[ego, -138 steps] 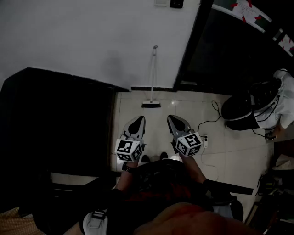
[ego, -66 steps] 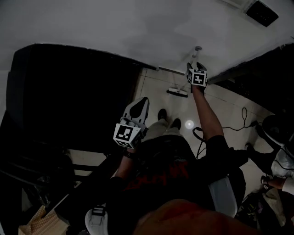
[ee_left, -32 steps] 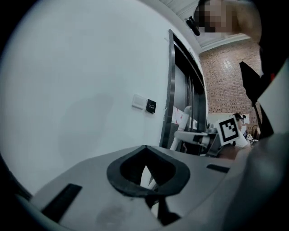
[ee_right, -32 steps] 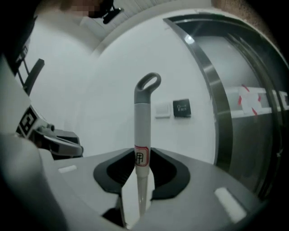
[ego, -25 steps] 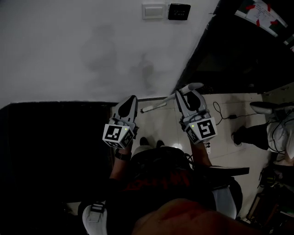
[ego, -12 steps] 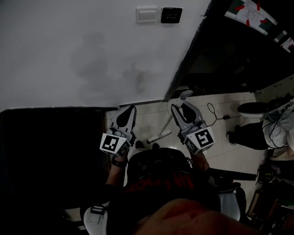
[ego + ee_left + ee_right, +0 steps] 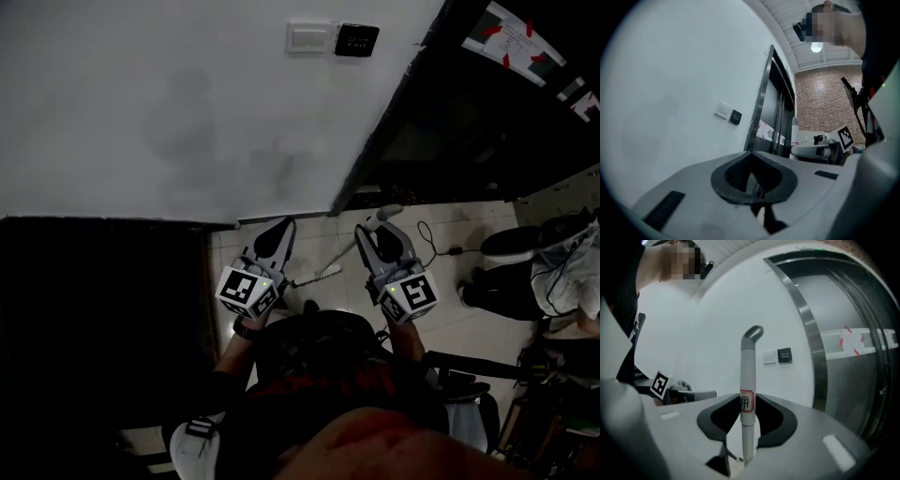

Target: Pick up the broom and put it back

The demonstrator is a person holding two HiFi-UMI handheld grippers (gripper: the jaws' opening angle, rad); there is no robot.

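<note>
At the lower middle of the head view, both grippers are held out side by side above a pale tiled floor (image 7: 441,314), in front of a white wall (image 7: 187,103). The right gripper (image 7: 375,234) is clenched on the broom (image 7: 317,276): the handle slants from its grey hooked end at the gripper's upper right down to the broom head, which shows between the two grippers at the frame's centre, whether on the floor or just clear of it cannot be told. The right gripper view gives what that view lacks: the right gripper (image 7: 747,397) has both dark pads pressed against the pale handle of the broom (image 7: 747,376), right at a red-bordered label, with the handle standing upright and the hook above the jaws. It also catches the left gripper's marker cube at the left edge. The left gripper (image 7: 279,230) carries nothing; in the left gripper view the left gripper (image 7: 752,157) has its jaw tips closed together with nothing between them, and the broom does not appear there. Only that view shows a brick wall (image 7: 825,103) at the far right. A white switch plate (image 7: 308,36) and a dark panel (image 7: 356,39) sit on the wall near the top of the head view, beside a dark door frame (image 7: 375,150).
</note>
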